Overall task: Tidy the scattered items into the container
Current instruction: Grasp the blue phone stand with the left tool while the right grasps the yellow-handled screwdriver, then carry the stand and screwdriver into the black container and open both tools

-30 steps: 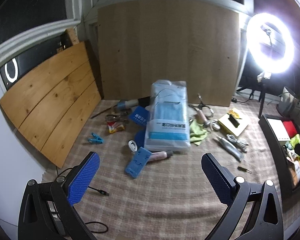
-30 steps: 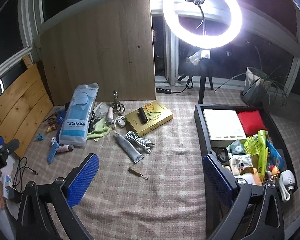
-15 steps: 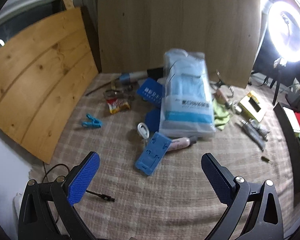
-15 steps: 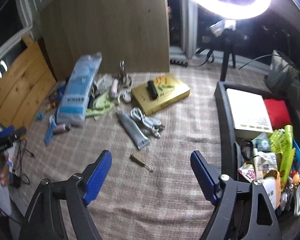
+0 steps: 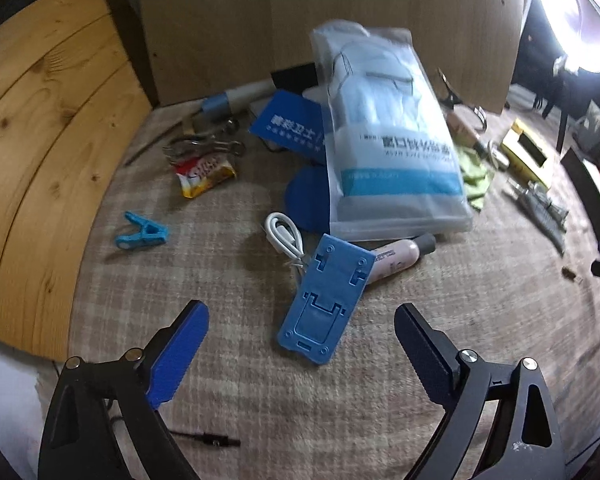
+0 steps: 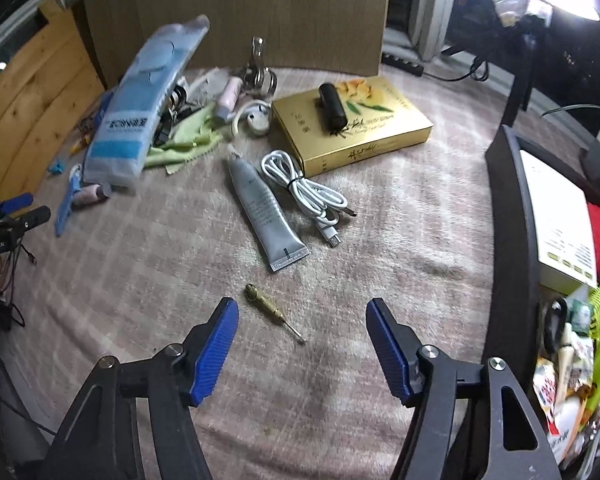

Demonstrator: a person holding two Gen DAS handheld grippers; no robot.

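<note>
A blue phone stand lies flat on the checked cloth, partly over a pink tube and a white cable. My left gripper hovers over its near end, jaws wide and closing slightly, pads clear of it. In the right wrist view a small brass screwdriver lies between the fingers of my right gripper, nearer the left one. Those jaws are closing and do not touch it. The black container stands at the right, holding several items.
A big face-mask packet leans on clutter behind the stand. A blue clip and a snack packet lie to the left. A silver tube, a coiled cable and a gold box lie beyond the screwdriver. Wooden boards stand behind.
Both grippers have dropped toward the cloth and tilted down. The right jaws have narrowed around the screwdriver. The left has closed in on the blue stand.
</note>
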